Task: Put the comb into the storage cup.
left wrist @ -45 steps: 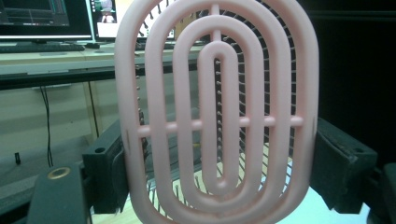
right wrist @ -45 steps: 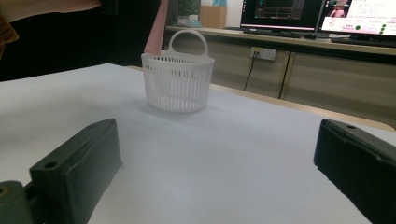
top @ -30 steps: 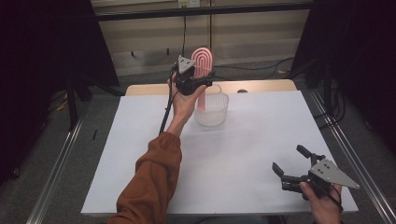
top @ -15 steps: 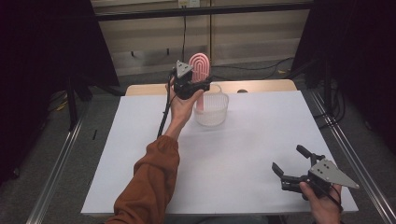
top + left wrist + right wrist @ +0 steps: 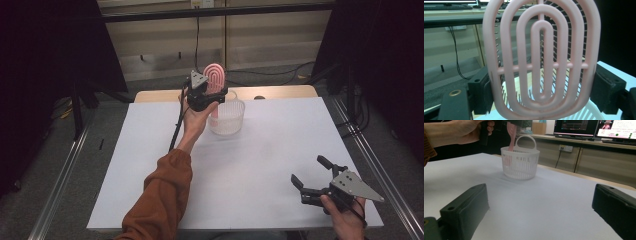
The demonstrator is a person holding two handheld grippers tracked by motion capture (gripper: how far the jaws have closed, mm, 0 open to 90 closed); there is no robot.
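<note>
One pink brush, bristles close-up, handle in basket

The high view looks down from above the near side of the table and faces the far wall. It is far off and takes in the whole table top. The left gripper view sits very close to the pink brush, which covers the middle of the frame. The right gripper view looks low across the table, with the basket in the upper middle. All three views share the brush and basket.
</note>
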